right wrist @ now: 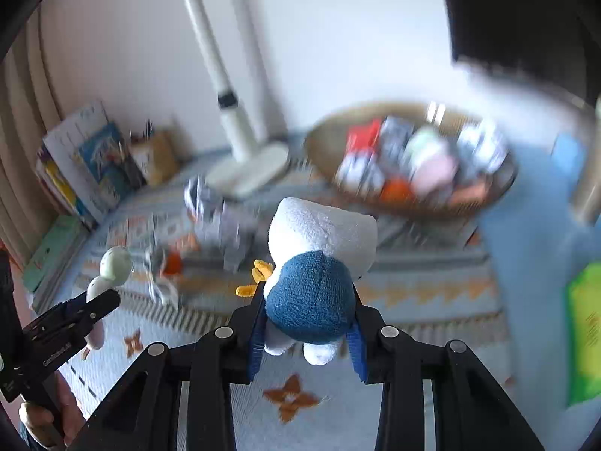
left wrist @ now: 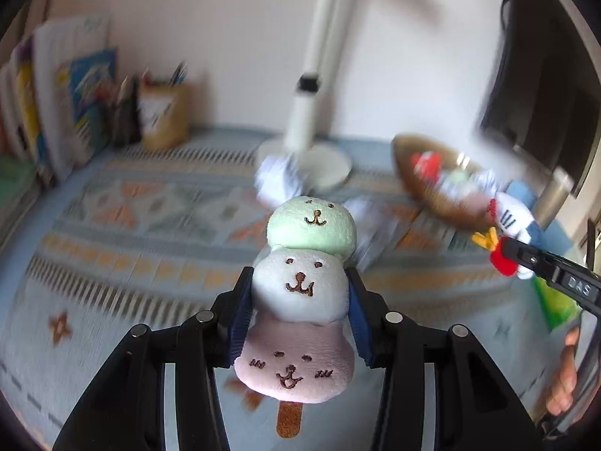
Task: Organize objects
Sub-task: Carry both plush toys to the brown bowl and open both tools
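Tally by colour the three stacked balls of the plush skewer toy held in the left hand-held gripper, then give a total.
Plush skewer toy in the left hand-held gripper:
Green ball: 1
White ball: 1
Pink ball: 1
Total: 3

The dango plush (left wrist: pixel 300 293) is soft, matt cloth with stitched brown thread faces and a flat brown felt-like stick. The duck plush (right wrist: pixel 319 263) is nubbly terry-like fleece, white and blue. Both grippers are matt black plastic with ribbed blue rubbery pads (left wrist: pixel 240 323) and shiny metal pivot pins (right wrist: pixel 223 332). The patterned cloth (left wrist: pixel 131 263) beneath looks woven and matt. The far basket (right wrist: pixel 413 203) looks woven brown fibre. The lamp (left wrist: pixel 315 112) at the far wall is smooth white plastic or painted metal.
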Action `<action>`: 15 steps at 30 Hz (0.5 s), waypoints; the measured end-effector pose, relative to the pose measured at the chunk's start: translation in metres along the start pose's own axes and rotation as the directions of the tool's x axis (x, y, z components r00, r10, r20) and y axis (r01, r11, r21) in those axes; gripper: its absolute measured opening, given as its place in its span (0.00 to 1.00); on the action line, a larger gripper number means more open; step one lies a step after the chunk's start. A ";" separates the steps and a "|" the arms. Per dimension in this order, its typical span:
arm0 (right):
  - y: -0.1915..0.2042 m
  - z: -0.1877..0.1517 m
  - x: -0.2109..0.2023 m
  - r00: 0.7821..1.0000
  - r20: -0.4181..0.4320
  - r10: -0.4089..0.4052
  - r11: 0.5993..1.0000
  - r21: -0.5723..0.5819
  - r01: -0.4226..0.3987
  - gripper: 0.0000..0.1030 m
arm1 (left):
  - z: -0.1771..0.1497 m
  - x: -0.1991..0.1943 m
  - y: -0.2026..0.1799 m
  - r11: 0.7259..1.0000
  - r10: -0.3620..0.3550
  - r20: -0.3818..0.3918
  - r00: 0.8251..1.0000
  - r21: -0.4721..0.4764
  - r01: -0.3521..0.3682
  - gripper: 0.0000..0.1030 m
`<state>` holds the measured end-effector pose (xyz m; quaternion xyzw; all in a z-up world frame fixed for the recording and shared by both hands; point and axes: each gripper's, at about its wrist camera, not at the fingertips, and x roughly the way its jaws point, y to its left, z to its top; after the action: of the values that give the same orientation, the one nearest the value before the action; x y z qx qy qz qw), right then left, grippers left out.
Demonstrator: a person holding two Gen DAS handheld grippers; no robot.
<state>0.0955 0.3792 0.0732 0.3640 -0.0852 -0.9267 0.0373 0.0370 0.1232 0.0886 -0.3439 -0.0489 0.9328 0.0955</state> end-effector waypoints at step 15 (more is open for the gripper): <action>-0.089 0.145 -0.011 0.938 0.195 -0.286 0.958 0.054 0.281 0.35 | 0.148 0.108 -0.163 0.960 -0.278 0.126 0.952 0.068 0.271 0.42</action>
<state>0.0043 0.4874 0.1684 0.2777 -0.0470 -0.9532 -0.1101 -0.1157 0.3017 0.1581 -0.2679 -0.0794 0.9324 0.2293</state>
